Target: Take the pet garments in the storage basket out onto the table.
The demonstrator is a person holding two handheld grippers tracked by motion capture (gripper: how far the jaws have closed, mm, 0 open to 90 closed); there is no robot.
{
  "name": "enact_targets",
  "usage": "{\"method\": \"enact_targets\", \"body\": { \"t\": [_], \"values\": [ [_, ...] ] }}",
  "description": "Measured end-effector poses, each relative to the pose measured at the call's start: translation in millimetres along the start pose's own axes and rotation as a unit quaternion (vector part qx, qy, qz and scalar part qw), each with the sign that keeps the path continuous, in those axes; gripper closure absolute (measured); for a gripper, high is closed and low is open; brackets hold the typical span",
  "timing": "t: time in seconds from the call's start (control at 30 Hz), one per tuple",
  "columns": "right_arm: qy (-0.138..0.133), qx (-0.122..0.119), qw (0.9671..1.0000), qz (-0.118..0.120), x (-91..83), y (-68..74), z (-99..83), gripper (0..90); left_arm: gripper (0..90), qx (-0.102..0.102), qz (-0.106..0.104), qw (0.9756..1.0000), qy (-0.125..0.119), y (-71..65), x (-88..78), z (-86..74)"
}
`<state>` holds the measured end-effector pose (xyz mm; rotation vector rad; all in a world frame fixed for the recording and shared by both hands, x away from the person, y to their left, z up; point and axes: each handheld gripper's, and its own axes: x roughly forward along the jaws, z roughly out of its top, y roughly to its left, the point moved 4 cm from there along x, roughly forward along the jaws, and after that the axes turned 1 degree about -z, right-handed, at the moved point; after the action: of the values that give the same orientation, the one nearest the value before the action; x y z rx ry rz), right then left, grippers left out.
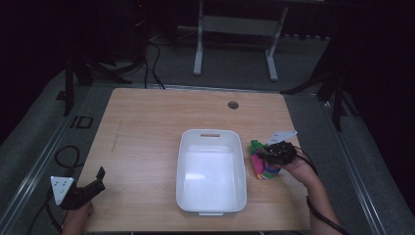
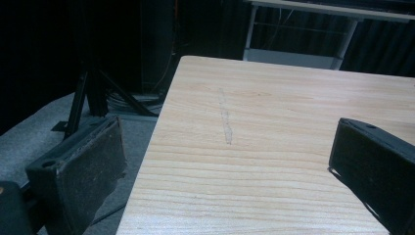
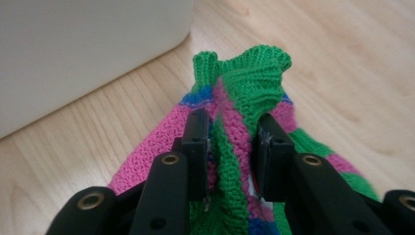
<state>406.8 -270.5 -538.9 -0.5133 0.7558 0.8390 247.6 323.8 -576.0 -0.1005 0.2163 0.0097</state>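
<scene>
**Knitted cloth pinched beside the tub**

The striped knitted cloth (image 1: 261, 162) lies on the tabletop (image 1: 147, 132), just right of the white tub (image 1: 211, 172). The right tool (image 3: 229, 142) squeezes its folds. The left tool (image 2: 225, 161) sits wide open at the near left corner.

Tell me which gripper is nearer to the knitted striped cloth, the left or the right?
Right. The right gripper is shut on a fold of the knitted cloth, just right of the white tub. The left gripper is open at the table's near left corner, beyond the tub.
</scene>
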Motion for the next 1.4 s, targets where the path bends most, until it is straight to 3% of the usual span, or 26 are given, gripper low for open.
{"method": "enact_targets", "body": {
  "t": [0.3,0.43,0.5,0.57,0.6,0.7,0.8,0.83,0.97,1.13,1.27,1.37,1.4],
  "values": [
    [0.011,0.021,0.9997,0.004,29.7,9.1,-12.2,69.6,1.0,0.0,-0.001,1.0,-0.001,-0.4,-0.2,0.0],
    [0.006,0.029,0.9996,0.004,31.3,9.2,-13.0,68.6,0.9,0.0,-0.002,1.0,-0.001,-0.5,-0.2,0.0],
    [0.005,0.03,0.9995,0.004,31.0,9.2,-13.4,64.3,0.9,0.0,-0.002,1.0,-0.002,-0.5,-0.2,0.0],
    [0.01,0.033,0.9993,0.012,29.7,9.6,-12.8,52.9,0.9,0.0,-0.001,1.0,-0.001,-0.3,-0.4,0.0],
    [0.007,0.028,0.9996,0.007,27.7,10.6,-11.2,46.2,0.9,-0.001,-0.001,1.0,-0.002,-0.3,-0.4,0.0],
    [-0.003,0.023,0.9997,0.013,19.0,12.4,-7.0,37.7,0.9,0.0,-0.001,1.0,-0.001,-0.3,-0.4,0.0],
    [-0.014,0.019,0.9997,0.004,5.8,11.0,-2.5,30.8,0.9,-0.001,-0.001,1.0,-0.001,-0.1,-0.4,0.0],
    [-0.019,0.022,0.9996,-0.003,0.9,9.7,-1.0,27.3,0.9,-0.001,-0.001,1.0,-0.001,-0.2,-0.4,0.0],
    [-0.05,0.035,0.9981,0.005,-19.2,5.2,1.9,13.1,0.9,-0.001,-0.001,1.0,-0.001,-0.2,-0.4,0.0],
    [-0.069,0.046,0.9965,-0.013,-38.2,1.4,-4.1,12.9,0.9,-0.001,-0.001,1.0,-0.001,0.0,-0.4,0.0],
    [-0.09,0.078,0.9919,-0.045,-48.0,-5.7,-14.3,13.1,0.9,-0.001,-0.001,1.0,-0.001,0.0,-0.5,0.1],
    [-0.124,0.107,0.9833,-0.079,-56.3,-12.9,-27.0,13.3,0.9,-0.001,-0.001,1.0,0.0,0.2,-0.5,0.1],
    [-0.128,0.111,0.9822,-0.081,-57.2,-13.6,-29.0,13.3,1.0,-0.001,-0.001,1.0,0.0,0.1,-0.5,0.0]
  ]
}}
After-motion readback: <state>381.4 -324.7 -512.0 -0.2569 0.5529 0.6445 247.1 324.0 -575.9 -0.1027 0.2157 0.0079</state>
